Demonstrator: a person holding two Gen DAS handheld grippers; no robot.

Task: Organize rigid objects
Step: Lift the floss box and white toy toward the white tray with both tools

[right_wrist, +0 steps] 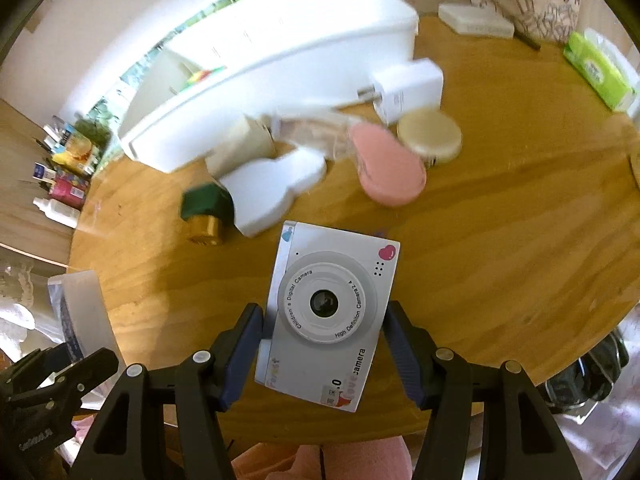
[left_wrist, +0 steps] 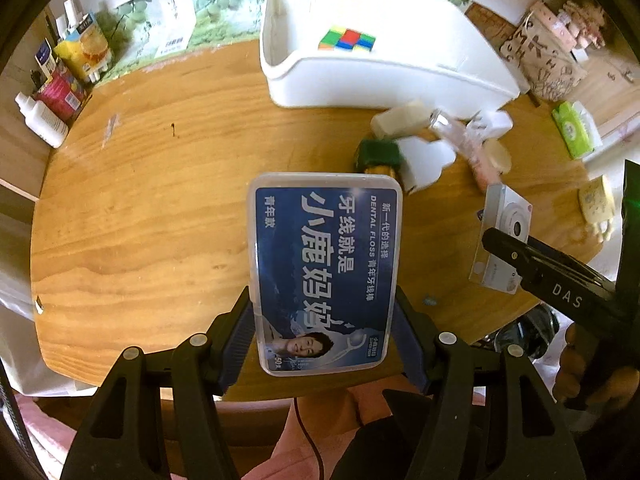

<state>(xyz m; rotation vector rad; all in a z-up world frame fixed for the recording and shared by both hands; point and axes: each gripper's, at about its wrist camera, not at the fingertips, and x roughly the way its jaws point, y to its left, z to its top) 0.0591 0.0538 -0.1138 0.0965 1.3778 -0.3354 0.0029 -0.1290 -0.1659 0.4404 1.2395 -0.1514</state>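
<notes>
My left gripper [left_wrist: 325, 336] is shut on a blue dental floss box [left_wrist: 324, 268] and holds it above the round wooden table [left_wrist: 160, 200]. My right gripper [right_wrist: 323, 352] is shut on a white children's digital camera [right_wrist: 328, 312], which also shows in the left wrist view [left_wrist: 506, 236]. A white bin [left_wrist: 360, 76] at the back of the table holds a colourful puzzle cube [left_wrist: 347, 39]. The bin shows blurred in the right wrist view [right_wrist: 280, 60].
Loose items lie in front of the bin: a green and gold bottle [right_wrist: 204, 212], a white cloud-shaped piece [right_wrist: 272, 188], a pink case [right_wrist: 390, 164], a round cream lid [right_wrist: 430, 136], a white plug adapter [right_wrist: 408, 88]. Bottles and boxes [left_wrist: 60, 80] stand at the far left. A green tissue pack [right_wrist: 600, 68] lies right.
</notes>
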